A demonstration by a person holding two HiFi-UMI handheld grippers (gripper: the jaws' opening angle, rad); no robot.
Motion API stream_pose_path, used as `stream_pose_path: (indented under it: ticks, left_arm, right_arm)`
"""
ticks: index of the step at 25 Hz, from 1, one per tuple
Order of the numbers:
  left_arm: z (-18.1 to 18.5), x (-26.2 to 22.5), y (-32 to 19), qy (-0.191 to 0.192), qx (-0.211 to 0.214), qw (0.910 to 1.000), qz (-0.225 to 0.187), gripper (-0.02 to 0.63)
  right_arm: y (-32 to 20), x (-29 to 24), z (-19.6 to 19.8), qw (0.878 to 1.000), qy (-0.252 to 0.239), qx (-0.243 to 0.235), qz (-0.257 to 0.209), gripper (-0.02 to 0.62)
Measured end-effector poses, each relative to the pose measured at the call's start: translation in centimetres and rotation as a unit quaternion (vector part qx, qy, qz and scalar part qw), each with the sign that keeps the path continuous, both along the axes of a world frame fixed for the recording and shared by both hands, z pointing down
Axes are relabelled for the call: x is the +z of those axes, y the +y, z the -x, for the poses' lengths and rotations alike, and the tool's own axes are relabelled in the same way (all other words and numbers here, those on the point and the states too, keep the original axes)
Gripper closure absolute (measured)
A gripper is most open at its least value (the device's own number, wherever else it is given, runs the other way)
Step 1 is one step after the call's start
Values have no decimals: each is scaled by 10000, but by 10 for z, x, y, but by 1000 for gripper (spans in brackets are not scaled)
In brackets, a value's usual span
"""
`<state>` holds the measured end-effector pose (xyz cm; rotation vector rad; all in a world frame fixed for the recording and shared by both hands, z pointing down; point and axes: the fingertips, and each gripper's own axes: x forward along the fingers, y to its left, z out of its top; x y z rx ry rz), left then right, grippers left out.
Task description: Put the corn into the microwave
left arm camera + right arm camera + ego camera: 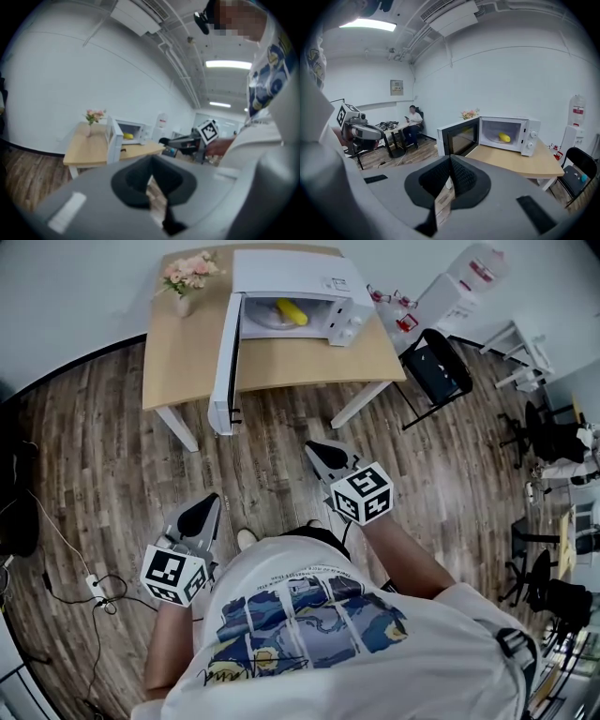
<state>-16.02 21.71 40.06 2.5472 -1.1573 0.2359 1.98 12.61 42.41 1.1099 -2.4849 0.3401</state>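
Note:
The yellow corn [292,311] lies on a plate inside the white microwave [309,277], whose door [225,362] stands wide open toward the left. The corn [128,136] shows small in the left gripper view, and in the right gripper view the corn [504,137] sits in the lit cavity. My left gripper [202,517] and right gripper [323,454] hang close to the person's body over the wood floor, well short of the table. Both are shut with nothing between the jaws, as the left gripper [150,178] and right gripper [451,176] show in their own views.
The microwave stands on a light wooden table [183,362] with a vase of pink flowers [187,279] at its back left. A black chair [436,367] stands to the table's right. Cables [98,589] lie on the floor at left. A seated person [412,124] is far off.

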Motion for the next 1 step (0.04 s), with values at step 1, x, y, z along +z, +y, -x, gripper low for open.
stream_pose_path:
  ticks: [1]
  left_arm:
    - [-1,1,-1,-7,-22,10000,22,597]
  right_arm:
    - [-1,0,0,10000,-6,-26,-14,586]
